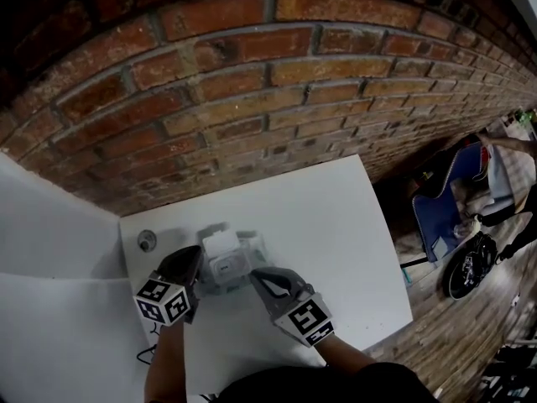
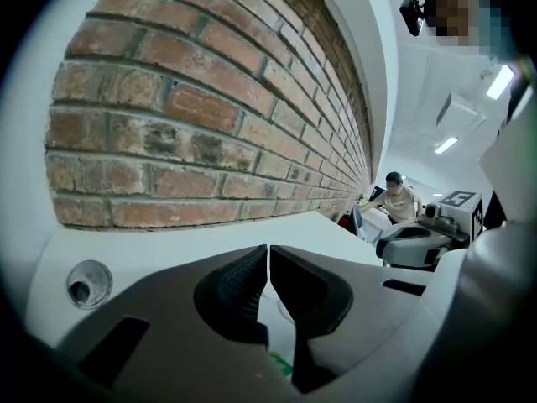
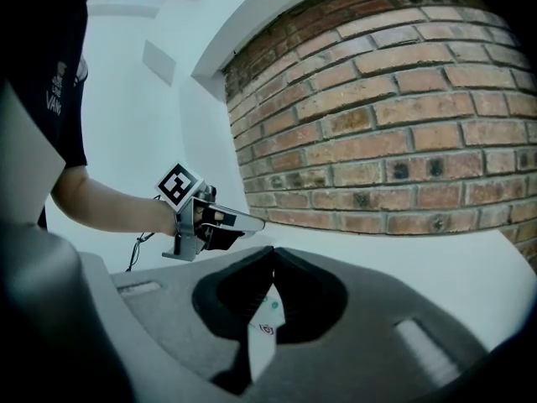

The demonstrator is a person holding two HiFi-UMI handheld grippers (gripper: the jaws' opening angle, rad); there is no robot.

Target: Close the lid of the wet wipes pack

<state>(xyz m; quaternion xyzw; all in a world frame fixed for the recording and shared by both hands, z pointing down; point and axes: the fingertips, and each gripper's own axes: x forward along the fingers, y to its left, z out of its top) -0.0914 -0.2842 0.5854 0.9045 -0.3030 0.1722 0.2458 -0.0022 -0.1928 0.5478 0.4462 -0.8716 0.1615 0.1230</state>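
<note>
Head view, wet wipes pack (image 1: 239, 269), lid (image 1: 220, 243) open

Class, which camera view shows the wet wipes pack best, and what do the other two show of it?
The head view: most of the wet wipes pack shows on the white table, between the left gripper and right gripper. Each gripper view shows only a sliver of it past shut jaws.

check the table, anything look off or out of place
Only the wet wipes pack mid-table: its white lid stands flipped open on the side toward the brick wall. Nothing looks spilled or damaged on the table.
</note>
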